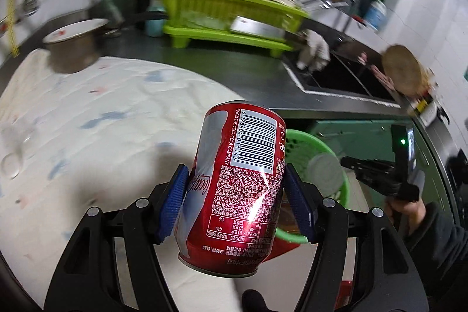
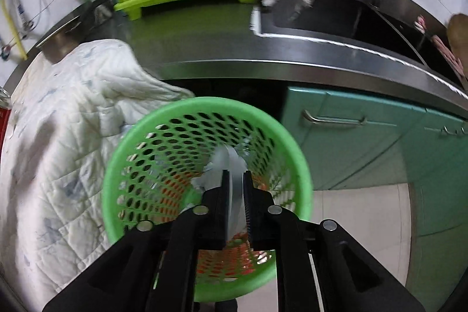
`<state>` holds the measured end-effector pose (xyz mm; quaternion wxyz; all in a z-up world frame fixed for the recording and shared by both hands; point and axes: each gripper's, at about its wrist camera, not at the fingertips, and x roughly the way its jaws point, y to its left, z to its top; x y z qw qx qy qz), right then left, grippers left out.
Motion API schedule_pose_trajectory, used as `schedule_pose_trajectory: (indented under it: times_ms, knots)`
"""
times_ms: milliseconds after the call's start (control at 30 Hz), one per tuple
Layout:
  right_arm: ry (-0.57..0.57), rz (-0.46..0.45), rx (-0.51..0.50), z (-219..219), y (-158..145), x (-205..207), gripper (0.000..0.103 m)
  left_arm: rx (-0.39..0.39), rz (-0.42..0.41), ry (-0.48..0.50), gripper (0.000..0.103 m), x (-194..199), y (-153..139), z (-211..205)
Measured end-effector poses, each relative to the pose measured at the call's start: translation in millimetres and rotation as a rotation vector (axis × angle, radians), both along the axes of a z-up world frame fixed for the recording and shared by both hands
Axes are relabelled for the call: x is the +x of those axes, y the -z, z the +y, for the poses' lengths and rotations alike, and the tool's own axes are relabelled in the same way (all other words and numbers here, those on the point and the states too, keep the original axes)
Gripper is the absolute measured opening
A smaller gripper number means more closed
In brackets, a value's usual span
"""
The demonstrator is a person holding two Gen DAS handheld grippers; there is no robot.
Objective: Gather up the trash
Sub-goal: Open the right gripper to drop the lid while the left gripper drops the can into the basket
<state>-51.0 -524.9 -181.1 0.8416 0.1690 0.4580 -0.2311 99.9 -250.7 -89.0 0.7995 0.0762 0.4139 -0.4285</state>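
My left gripper (image 1: 235, 168) is shut on a red Coca-Cola can (image 1: 234, 195), its blue pads pressing both sides; the can is tilted, barcode facing me, above the edge of a white quilted cloth (image 1: 102, 113). A green perforated trash basket (image 2: 204, 104) stands on the floor below the counter. My right gripper (image 2: 236, 172) hangs over its mouth, nearly closed on a flattened white piece of trash (image 2: 228, 161) that sticks out past the fingertips. The left wrist view also shows the basket (image 1: 345, 195), the white piece (image 1: 323, 171) and the right gripper (image 1: 348, 163) held by a hand (image 1: 406, 212).
A steel counter (image 2: 234, 63) runs above teal cabinet doors (image 2: 351, 142). On it are a lime dish rack (image 1: 222, 10), a steel pot (image 1: 73, 48) and a dark sink (image 1: 345, 75) with a grey rag (image 1: 314, 51). A round wooden board (image 1: 402, 69) leans at the right.
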Motion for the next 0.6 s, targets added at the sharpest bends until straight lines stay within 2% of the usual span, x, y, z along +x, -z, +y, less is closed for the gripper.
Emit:
schedule_pose_trajectory:
  times_ms: [67, 267, 467, 600]
  knots:
    - [0.016, -0.008, 0.002, -6.7, 0.5, -5.5, 0.013, 0.003, 0.014, 0.026, 0.065, -4.2, 3.8, -17.7]
    - [0.045, -0.067, 0.017, -10.4, -11.1, -31.2, 0.029, 0.046, 0.047, 0.091, 0.065, -17.3, 22.5, -66.6]
    - [0.064, -0.135, 0.028, -6.3, -30.3, -57.0, 0.038, 0.120, 0.107, 0.125, 0.065, -28.0, 55.5, -115.9]
    - [0.056, -0.163, 0.030, -0.1, -39.5, -65.1, 0.038, 0.137, 0.163, 0.116, 0.066, -28.6, 69.8, -139.9]
